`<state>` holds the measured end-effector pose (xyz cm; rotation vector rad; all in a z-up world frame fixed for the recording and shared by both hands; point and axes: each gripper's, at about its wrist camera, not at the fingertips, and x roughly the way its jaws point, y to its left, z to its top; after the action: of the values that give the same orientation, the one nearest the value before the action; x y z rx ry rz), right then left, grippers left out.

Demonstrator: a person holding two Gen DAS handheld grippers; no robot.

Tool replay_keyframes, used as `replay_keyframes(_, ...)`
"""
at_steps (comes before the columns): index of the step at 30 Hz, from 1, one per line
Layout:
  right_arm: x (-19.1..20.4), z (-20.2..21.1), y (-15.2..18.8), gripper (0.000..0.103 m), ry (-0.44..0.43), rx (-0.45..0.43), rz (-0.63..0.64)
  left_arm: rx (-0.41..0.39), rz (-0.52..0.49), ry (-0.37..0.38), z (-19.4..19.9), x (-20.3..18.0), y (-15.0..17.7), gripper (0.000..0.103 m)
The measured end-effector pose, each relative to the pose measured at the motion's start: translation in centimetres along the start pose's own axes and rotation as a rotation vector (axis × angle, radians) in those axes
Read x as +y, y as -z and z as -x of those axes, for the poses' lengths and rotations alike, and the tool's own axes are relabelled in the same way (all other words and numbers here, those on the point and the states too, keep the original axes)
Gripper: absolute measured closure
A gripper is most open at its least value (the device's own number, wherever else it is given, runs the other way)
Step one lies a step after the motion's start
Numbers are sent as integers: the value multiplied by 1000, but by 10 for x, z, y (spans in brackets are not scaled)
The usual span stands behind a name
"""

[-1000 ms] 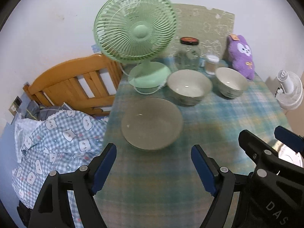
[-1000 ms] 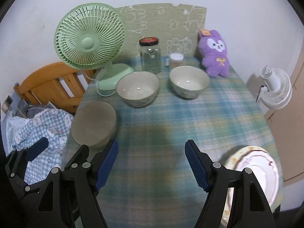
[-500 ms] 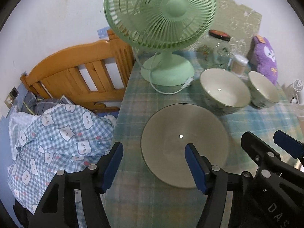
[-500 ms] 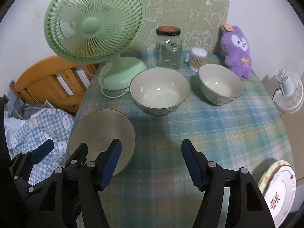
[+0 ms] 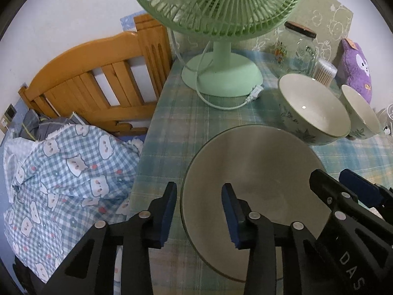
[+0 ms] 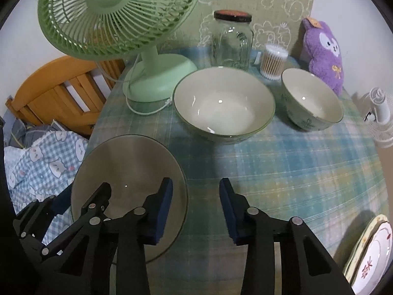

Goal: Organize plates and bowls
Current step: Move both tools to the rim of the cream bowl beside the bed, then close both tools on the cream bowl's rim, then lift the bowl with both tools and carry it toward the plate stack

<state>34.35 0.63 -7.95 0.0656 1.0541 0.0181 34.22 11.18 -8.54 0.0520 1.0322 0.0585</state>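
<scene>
A plain grey-green plate (image 5: 253, 162) lies at the table's near left; it also shows in the right wrist view (image 6: 130, 162). My left gripper (image 5: 199, 211) is open, its jaws straddling the plate's left rim, one finger outside and one over the plate. My right gripper (image 6: 195, 209) is open and empty, straddling the plate's right rim. A large bowl (image 6: 223, 108) and a smaller bowl (image 6: 312, 103) stand upright behind. A patterned plate stack (image 6: 371, 258) sits at the near right edge.
A green desk fan (image 6: 118, 17) with a trailing cord stands at the back left. A glass jar (image 6: 232, 41), a cotton swab tub (image 6: 273, 61) and a purple plush (image 6: 324, 51) line the back. A wooden bed frame (image 5: 98, 73) and checked bedding (image 5: 61, 172) lie left of the table.
Both grippers have moved forward and down toward the grey-green plate. Both grippers now straddle its rim, and their jaws have narrowed somewhat.
</scene>
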Motion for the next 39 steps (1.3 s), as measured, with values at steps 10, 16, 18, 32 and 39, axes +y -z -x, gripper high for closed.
replay_keyframes(10, 14, -10, -1, 89, 6, 33, 38, 45, -15, 8, -8, 4, 1, 87)
replay_keyframes(16, 12, -4, 4, 89, 15, 45, 34, 65, -12, 15, -3, 2, 5, 87)
replay_keyframes(18, 10, 1, 8, 89, 21, 47, 33, 71, -13, 23, 0, 0, 8, 87)
replay_keyframes(32, -28, 54, 52, 89, 43, 39, 28, 48, -30, 34, 48, -36, 45, 87)
replay_keyframes(39, -67, 79, 85, 89, 51, 43, 18, 52, -43, 44, 72, -69, 77, 87)
